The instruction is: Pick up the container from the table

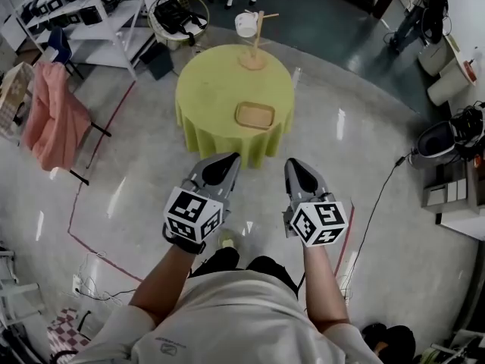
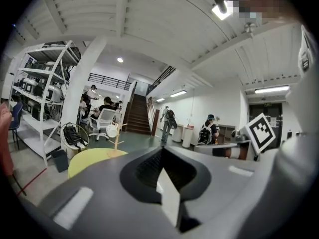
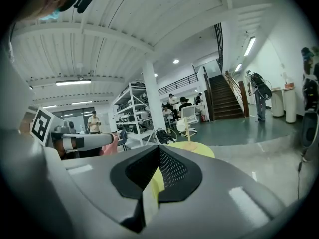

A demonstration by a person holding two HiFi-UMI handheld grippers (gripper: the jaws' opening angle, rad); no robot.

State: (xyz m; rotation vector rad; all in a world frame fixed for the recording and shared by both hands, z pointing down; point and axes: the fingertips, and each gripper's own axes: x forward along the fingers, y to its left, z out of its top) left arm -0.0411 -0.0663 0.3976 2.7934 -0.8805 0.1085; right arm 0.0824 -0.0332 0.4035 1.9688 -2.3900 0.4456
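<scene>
Head view: we're short of the round yellow-clothed table [image 1: 208, 89]; its shallow tan container [image 1: 255, 115] lies untouched, left gripper [image 1: 229, 160] and right gripper [image 1: 294, 165] closed, empty.

A polished grey floor [image 1: 151, 196], crossed by a red tape line [image 1: 79, 196], spreads around a round table [image 1: 208, 89] draped in yellow-green cloth. White metal shelving [image 1: 83, 14] stands at the far left, near a white column [image 2: 82, 88]. A dark staircase [image 2: 139, 116] climbs beneath a ribbed white ceiling [image 2: 149, 24] with strip lights [image 2: 271, 89].
</scene>
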